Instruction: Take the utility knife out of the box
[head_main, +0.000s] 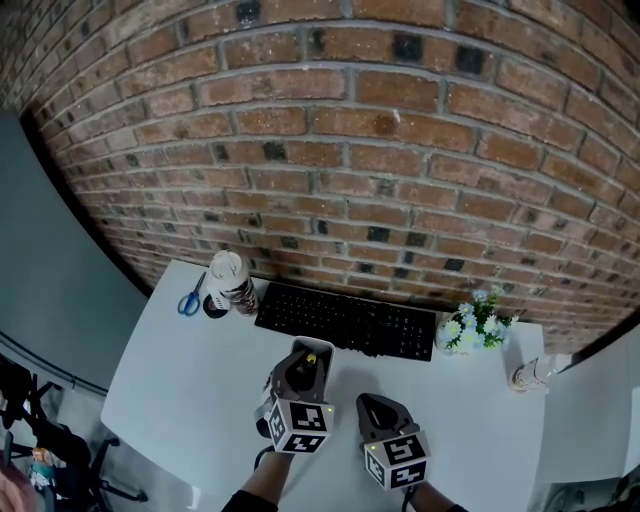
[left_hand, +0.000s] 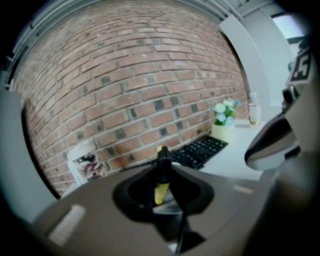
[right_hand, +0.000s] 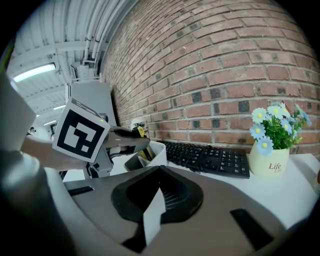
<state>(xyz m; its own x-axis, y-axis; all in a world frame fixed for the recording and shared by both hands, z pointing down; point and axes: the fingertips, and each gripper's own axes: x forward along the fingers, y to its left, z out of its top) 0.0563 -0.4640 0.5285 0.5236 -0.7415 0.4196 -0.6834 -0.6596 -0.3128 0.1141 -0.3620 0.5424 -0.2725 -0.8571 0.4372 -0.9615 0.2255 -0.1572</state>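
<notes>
A yellow and black utility knife (left_hand: 161, 176) stands upright between the jaws of my left gripper (left_hand: 163, 194), which is shut on it. In the head view that gripper (head_main: 306, 374) hangs over a small white box (head_main: 322, 349) on the white table in front of the keyboard, and the knife's yellow tip (head_main: 311, 358) shows at its nose. From the right gripper view, the box (right_hand: 155, 152) sits under the left gripper (right_hand: 131, 144), with the knife's yellow end (right_hand: 141, 132) above its rim. My right gripper (head_main: 377, 407) rests to the right of the box, shut and holding nothing.
A black keyboard (head_main: 346, 320) lies along the brick wall behind the box. A pot of flowers (head_main: 477, 329) and a small bottle (head_main: 527, 375) stand at the right. A printed can (head_main: 229, 282) and blue scissors (head_main: 190, 299) are at the back left.
</notes>
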